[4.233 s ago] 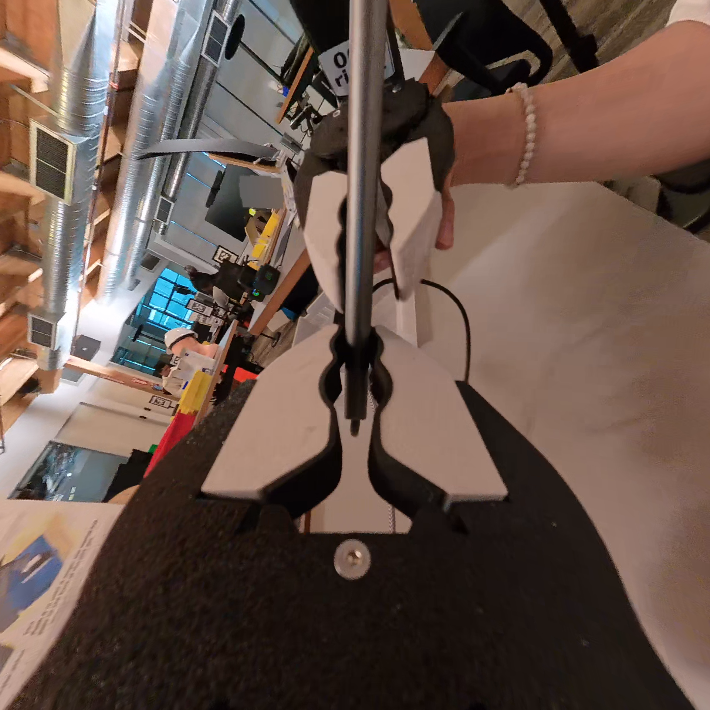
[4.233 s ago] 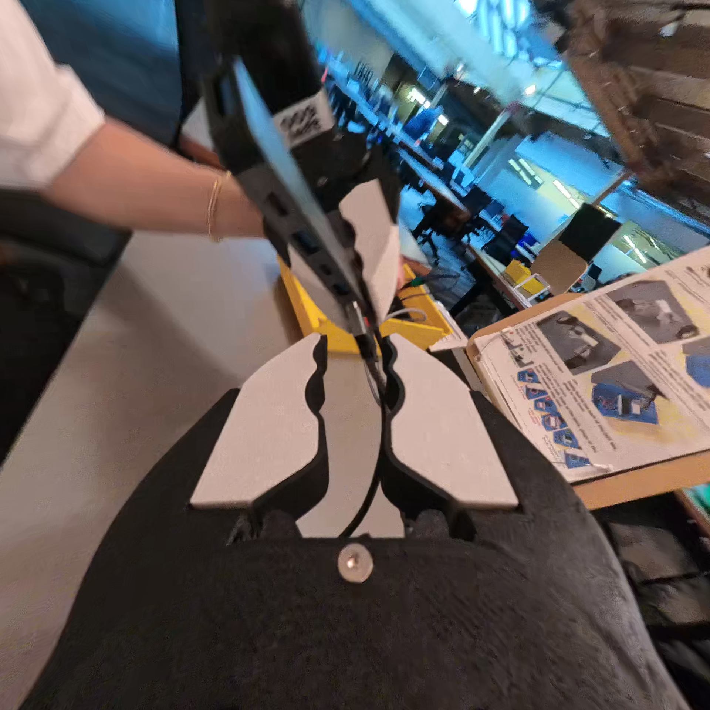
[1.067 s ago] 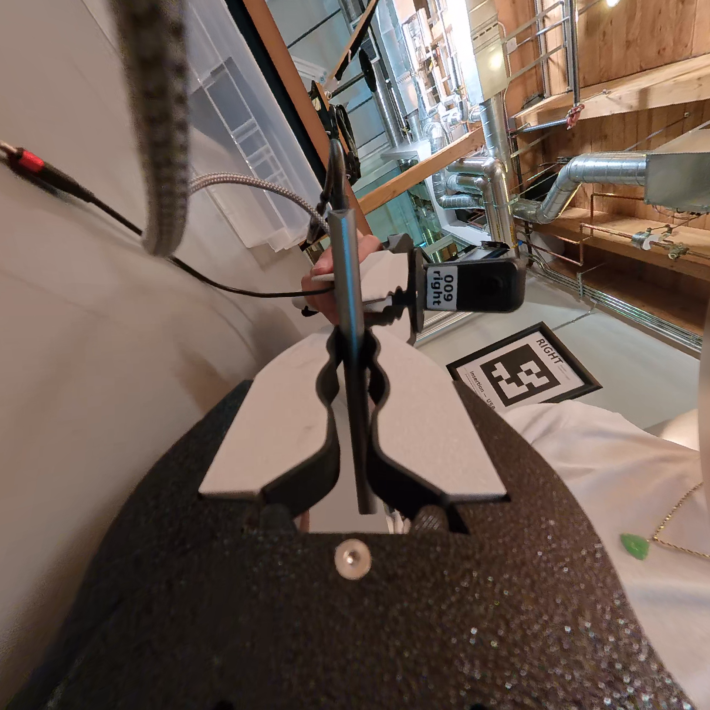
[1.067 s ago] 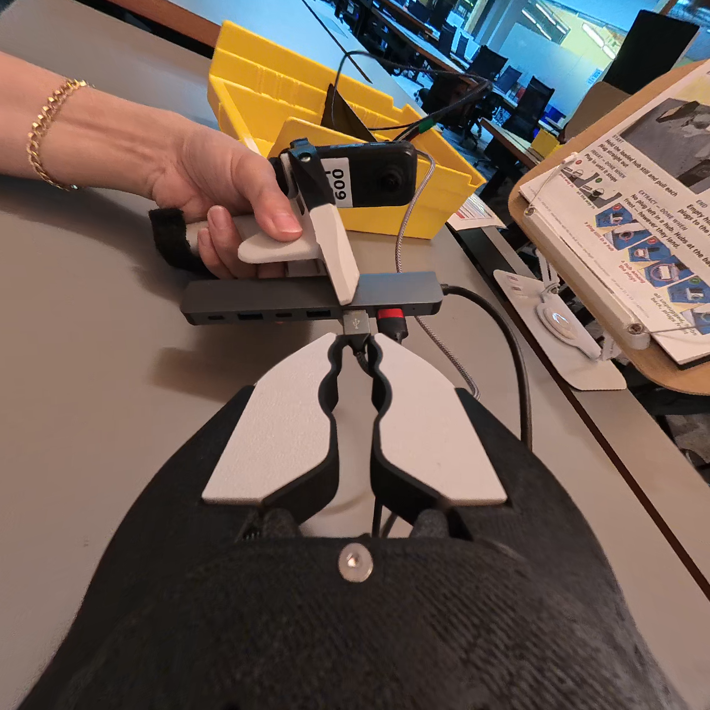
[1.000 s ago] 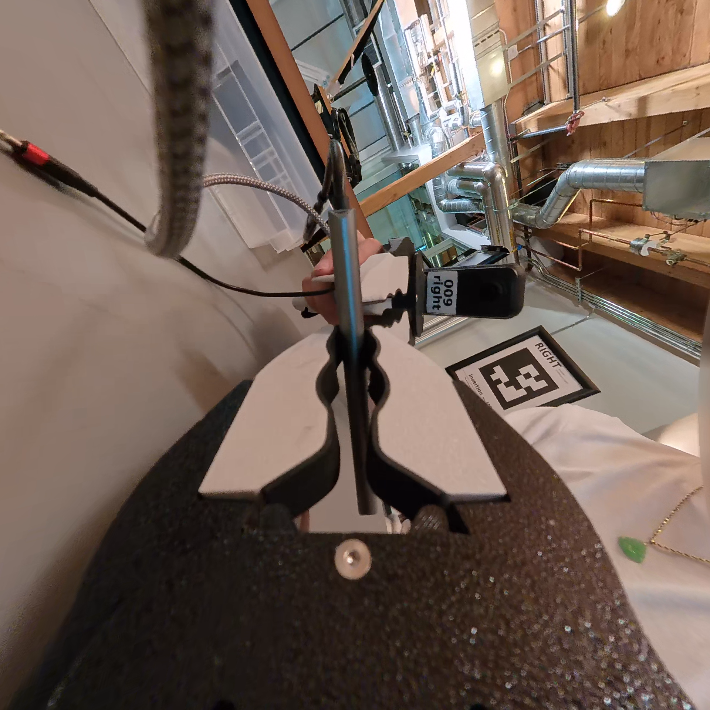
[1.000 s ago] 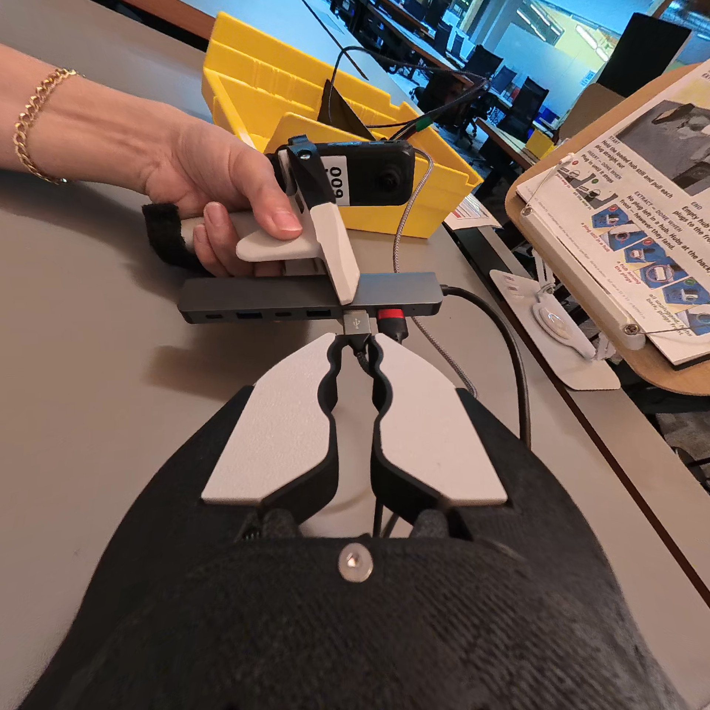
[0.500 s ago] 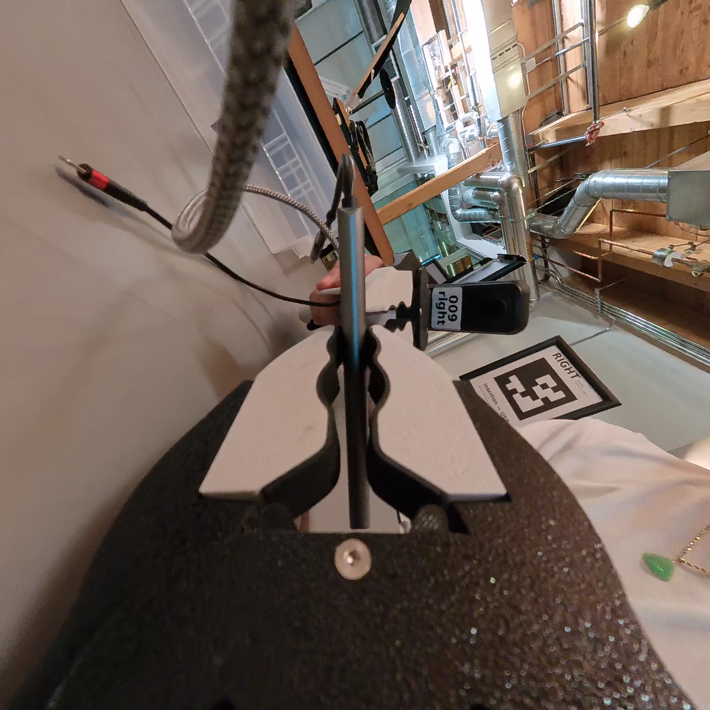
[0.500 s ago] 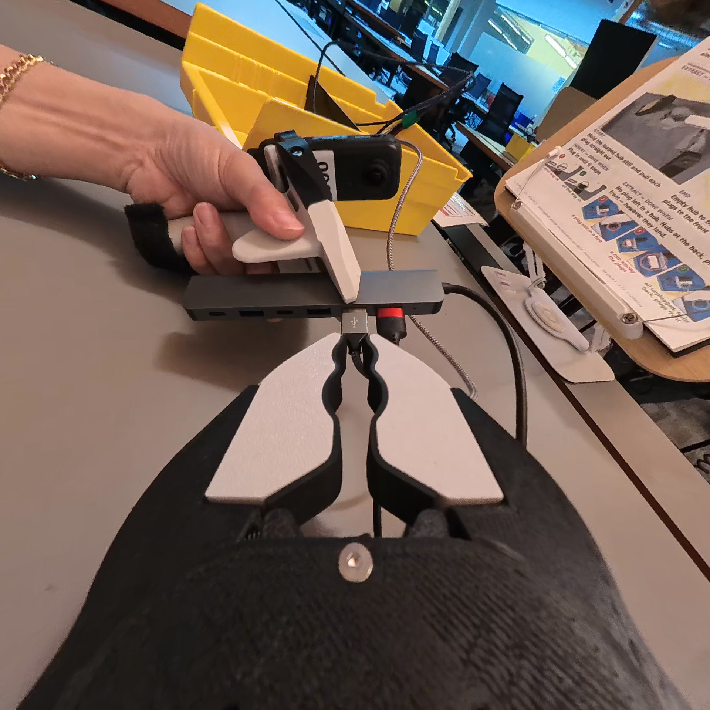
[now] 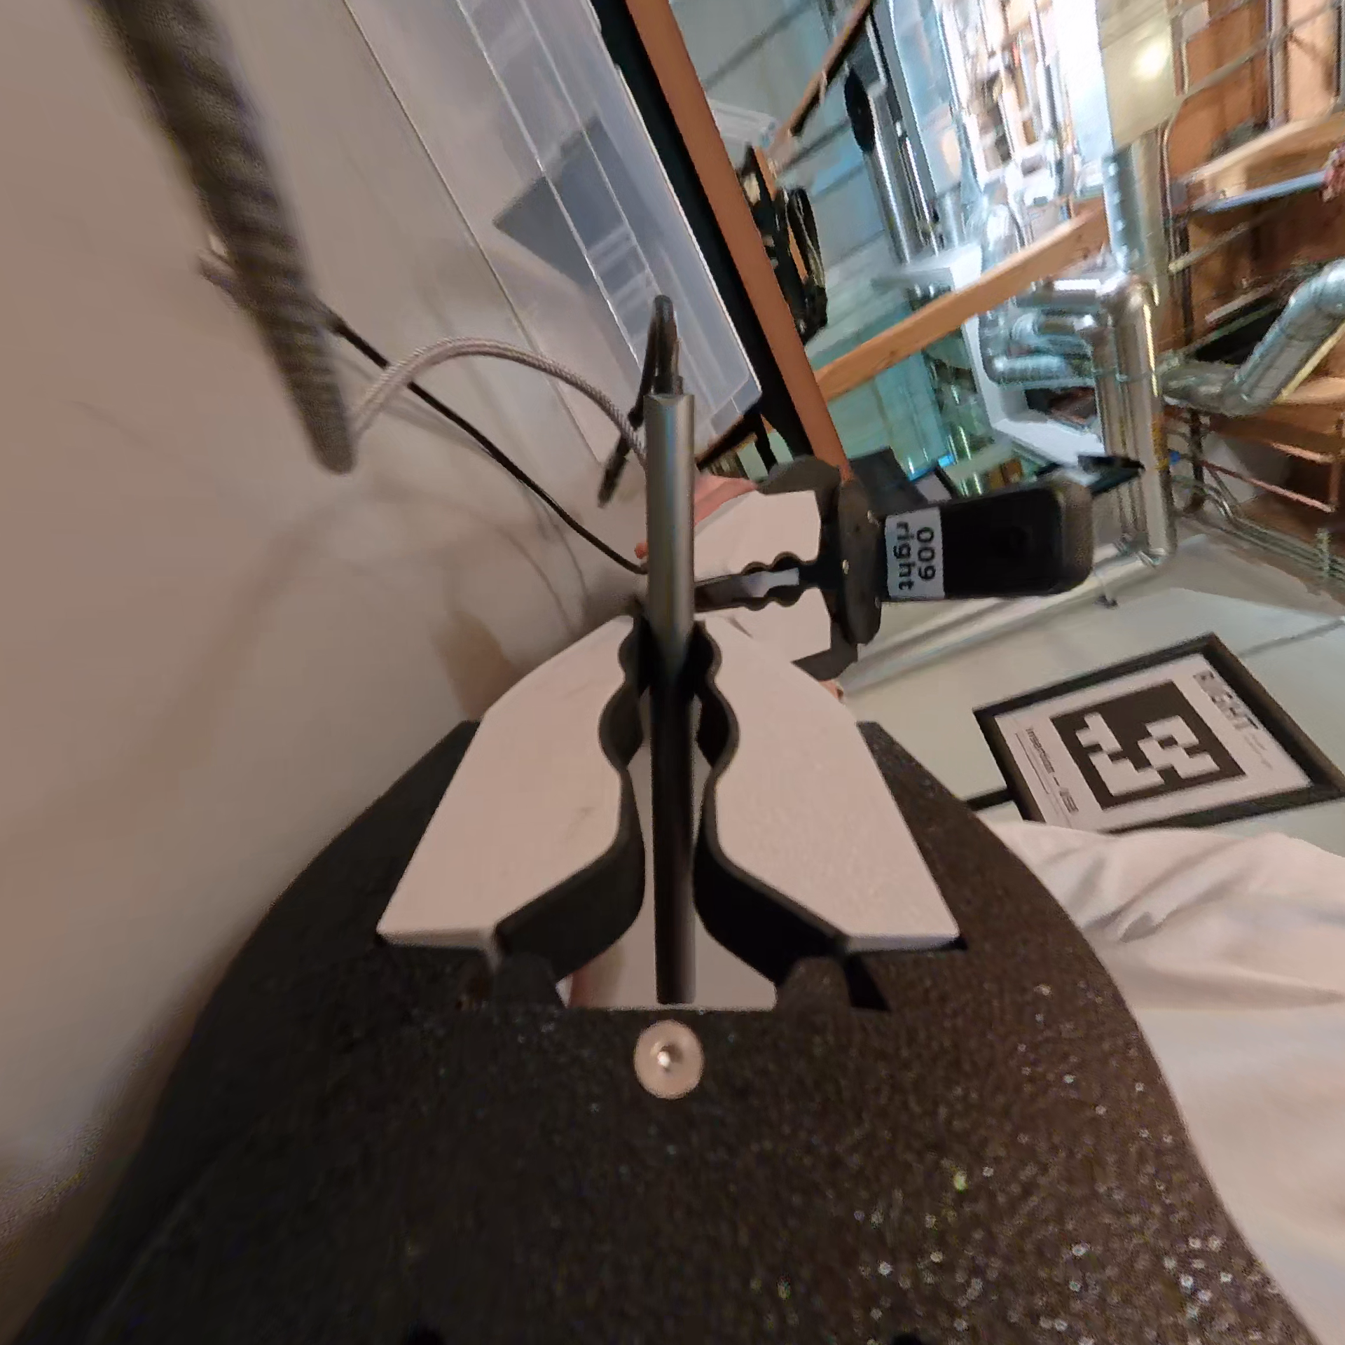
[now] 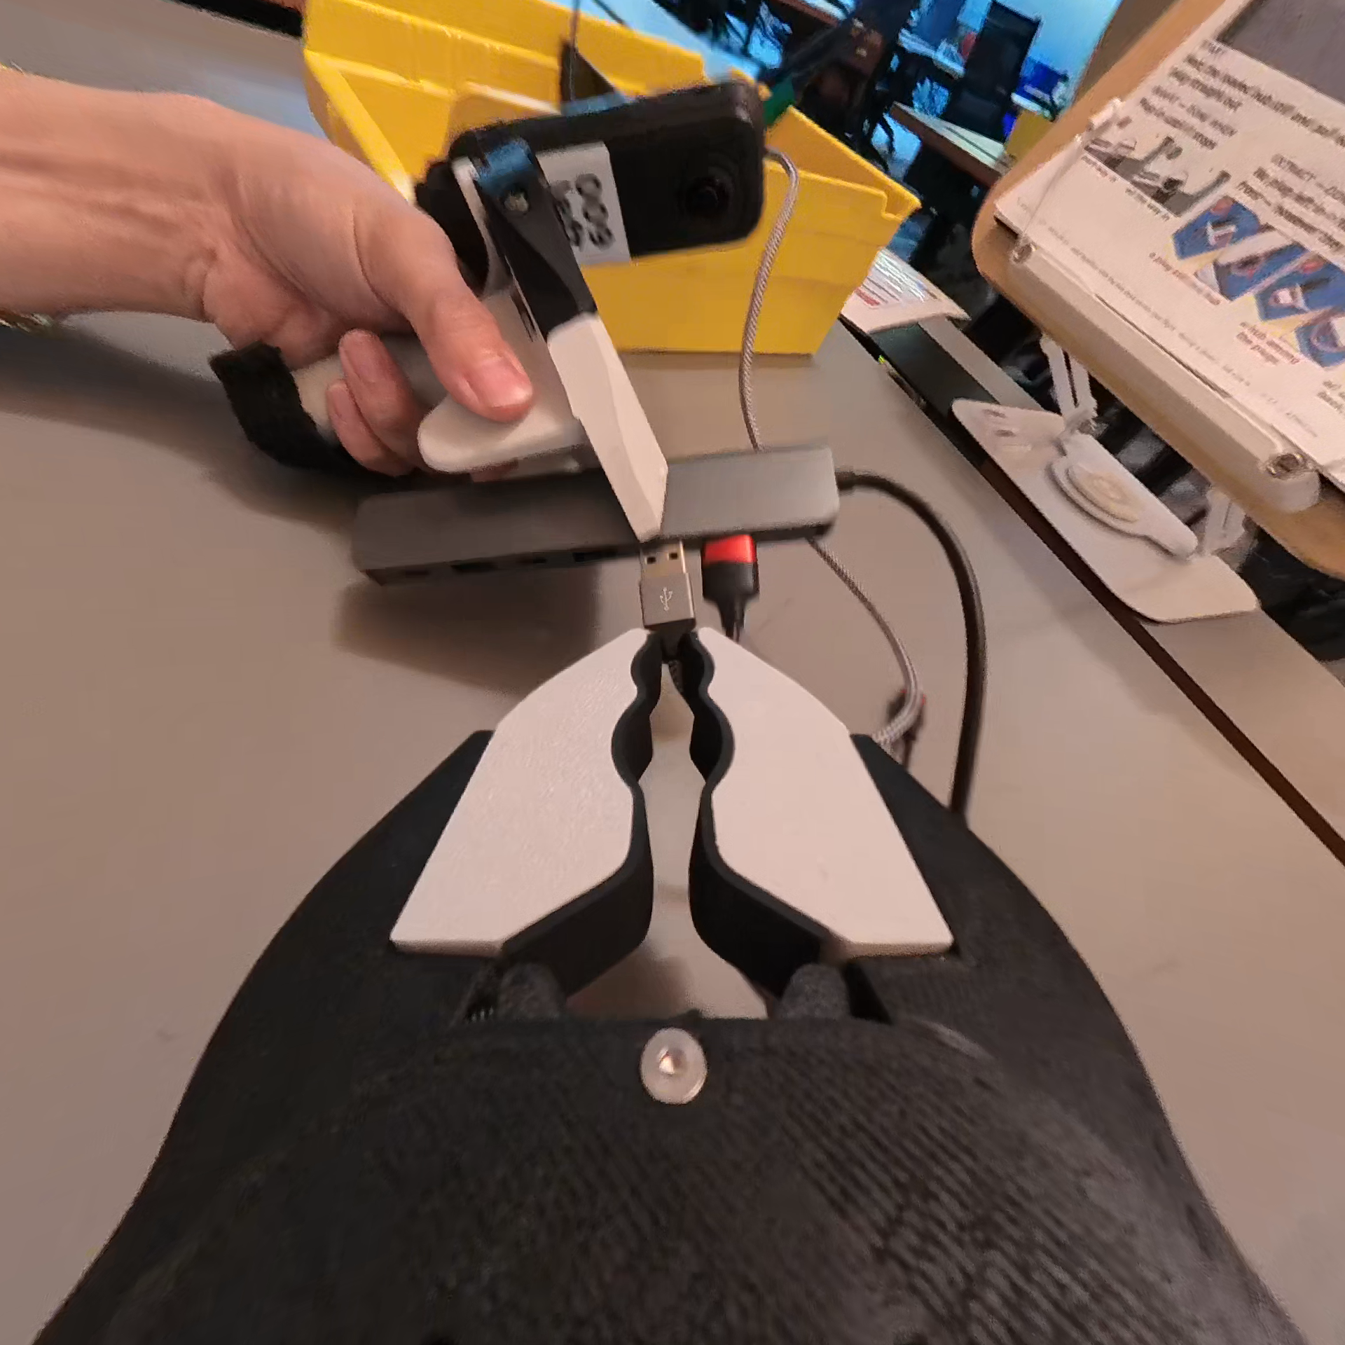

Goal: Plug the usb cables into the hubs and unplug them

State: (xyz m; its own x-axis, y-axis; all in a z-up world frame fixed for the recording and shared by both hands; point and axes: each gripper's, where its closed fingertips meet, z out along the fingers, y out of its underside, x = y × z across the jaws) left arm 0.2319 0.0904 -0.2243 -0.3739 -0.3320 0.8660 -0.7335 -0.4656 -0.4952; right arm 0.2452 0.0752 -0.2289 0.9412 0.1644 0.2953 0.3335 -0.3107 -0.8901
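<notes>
Motion blur hides the port row on the grey hub [image 10: 750,495], clamped edge-on in my left gripper [image 9: 669,640] above the table [image 10: 182,691]. My right gripper [image 10: 673,648] pinches the silver USB plug [image 10: 664,586], its tip just outside the hub.

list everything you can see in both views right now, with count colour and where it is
usb hub: 1, grey, held just above the table
silver usb plug: 1, just out of the hub
red plug: 1, in the hub beside the silver one
braided cable: 1, grey, from bin to table
black cable: 1, from the hub's right end
bin: 1, yellow, behind the hub
instruction sheet: 1, on a board at right
clear tub: 1, on the table
marker card: 1, black and white, framed
table: 1, grey
left tool: shut on usb hub
right tool: shut on the silver plug's cable
hand: 1, holding the left tool
</notes>
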